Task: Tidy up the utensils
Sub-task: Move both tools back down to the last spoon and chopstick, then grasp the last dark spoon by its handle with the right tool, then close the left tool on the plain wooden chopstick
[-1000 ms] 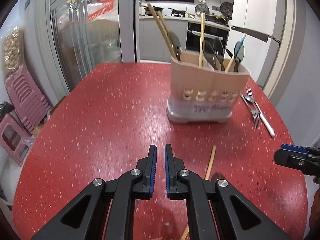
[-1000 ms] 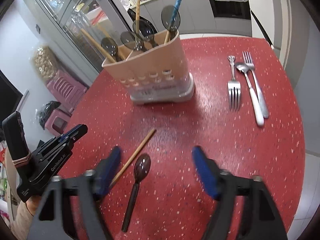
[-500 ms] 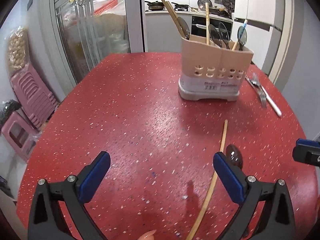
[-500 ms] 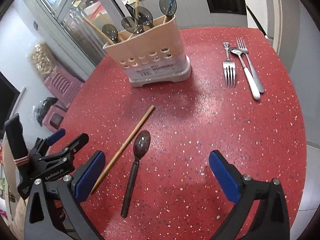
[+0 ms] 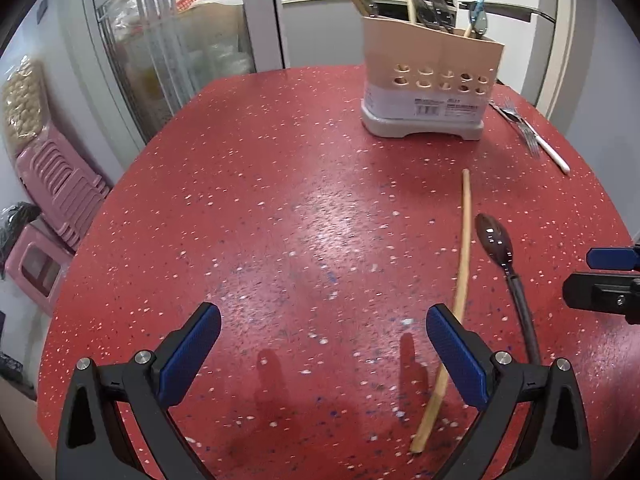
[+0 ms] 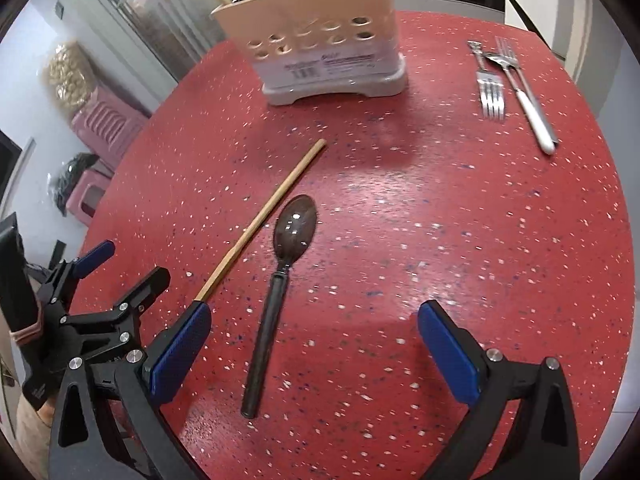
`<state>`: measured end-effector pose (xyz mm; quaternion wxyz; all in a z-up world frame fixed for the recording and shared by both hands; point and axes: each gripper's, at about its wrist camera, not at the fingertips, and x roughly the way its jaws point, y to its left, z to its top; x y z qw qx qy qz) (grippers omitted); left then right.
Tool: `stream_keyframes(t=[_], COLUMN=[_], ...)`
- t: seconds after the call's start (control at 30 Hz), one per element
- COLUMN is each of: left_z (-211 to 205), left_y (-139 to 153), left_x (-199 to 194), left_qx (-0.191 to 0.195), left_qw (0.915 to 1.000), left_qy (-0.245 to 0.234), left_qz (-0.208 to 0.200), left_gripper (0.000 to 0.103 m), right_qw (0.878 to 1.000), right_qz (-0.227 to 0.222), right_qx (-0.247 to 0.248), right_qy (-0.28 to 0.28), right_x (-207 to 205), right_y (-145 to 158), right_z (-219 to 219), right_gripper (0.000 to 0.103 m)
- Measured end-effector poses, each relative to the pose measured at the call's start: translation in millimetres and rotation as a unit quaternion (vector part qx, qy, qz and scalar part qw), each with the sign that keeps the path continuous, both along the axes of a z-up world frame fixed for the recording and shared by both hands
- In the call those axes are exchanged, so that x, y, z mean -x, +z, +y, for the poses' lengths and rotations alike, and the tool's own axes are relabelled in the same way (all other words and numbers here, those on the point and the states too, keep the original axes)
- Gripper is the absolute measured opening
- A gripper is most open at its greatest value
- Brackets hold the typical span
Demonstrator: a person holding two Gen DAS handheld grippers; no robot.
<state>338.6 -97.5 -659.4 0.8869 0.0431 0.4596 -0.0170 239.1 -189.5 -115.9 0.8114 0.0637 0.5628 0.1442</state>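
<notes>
A beige utensil holder (image 5: pixel 430 92) with several spoons and sticks in it stands at the far side of the red table; it also shows in the right wrist view (image 6: pixel 320 52). A wooden chopstick (image 5: pixel 456 288) (image 6: pixel 264 216) and a dark spoon (image 5: pixel 504 264) (image 6: pixel 280 280) lie flat on the table. My left gripper (image 5: pixel 320 344) is open and empty, with the chopstick passing by its right finger. My right gripper (image 6: pixel 312 348) is open and empty, with the spoon's handle between its fingers, low over the table.
Two forks (image 6: pixel 490 80) and a white-handled spoon (image 6: pixel 528 108) lie at the table's far right, also in the left wrist view (image 5: pixel 532 136). Pink stools (image 5: pixel 48 208) stand left of the table. Glass cabinet doors and kitchen counters are behind.
My left gripper went from shut to wide open and drew back from the holder. My right gripper opened wider and moved in over the dark spoon.
</notes>
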Motion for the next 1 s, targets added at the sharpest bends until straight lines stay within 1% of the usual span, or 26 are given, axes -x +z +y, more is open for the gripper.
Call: stream_keyframes(t=[0.03,0.1,0.17,0.27,0.37,0.4,0.43,0.47,0.5,0.53,0.63,0.7,0.73,0.77,0.9,1.0], left_z=[4,14,24,34,38,37,36,35,34,33,28,22,20,17,5,-7], left_y=[1,3,5,6,6,6,7,6,5,5,5,8,9,10,12,11], left_x=[2,2,2,4,5,5,4,2,1,-1,-5,-6,-7,-9,-15,-21], left_qx=[0.001,0.004,0.006,0.009,0.011,0.011,0.011,0.012,0.014,0.018,0.028,0.026,0.025,0.024,0.029,0.033], left_qw=[1.0,0.9999,0.9996,0.9993,0.9994,0.9995,0.9996,0.9996,0.9996,0.9996,0.9995,0.9996,0.9997,0.9997,0.9991,0.9976], left_qy=[0.004,0.016,0.026,0.035,0.032,0.03,0.027,0.026,0.024,0.022,0.012,0.003,0.0,-0.005,-0.026,-0.054], left_qz=[-0.001,-0.002,-0.002,-0.002,-0.003,-0.004,-0.003,-0.002,0.0,0.003,0.01,0.008,0.008,0.008,0.014,0.026], left_gripper=[0.103,0.103,0.103,0.103,0.103,0.103,0.103,0.103,0.103,0.103,0.103,0.103,0.103,0.103,0.103,0.103], right_qw=[1.0,1.0,0.999,0.999,0.997,0.996,0.995,0.993,0.992,0.99,0.989,0.989,0.989,0.989,0.992,0.993], right_qz=[0.0,0.001,0.007,0.013,0.013,0.008,0.005,0.001,-0.002,-0.004,-0.008,-0.01,-0.01,-0.011,-0.01,-0.012], right_qx=[0.007,0.022,0.032,0.047,0.072,0.086,0.097,0.113,0.127,0.137,0.145,0.146,0.141,0.141,0.122,0.108], right_qy=[0.001,0.004,0.008,0.012,0.012,0.015,0.017,0.021,0.024,0.026,0.037,0.037,0.038,0.039,0.036,0.034], right_x=[-1,-3,-7,-10,-12,-12,-12,-11,-11,-10,-8,-8,-8,-7,-8,-7], right_y=[-1,-2,-5,-12,-18,-18,-18,-19,-20,-20,-20,-20,-19,-19,-22,-23], right_z=[4,13,22,32,42,46,48,51,55,56,58,57,55,54,47,42], right_gripper=[0.101,0.092,0.088,0.076,0.069,0.064,0.062,0.058,0.052,0.049,0.04,0.03,0.027,0.015,0.013,0.013])
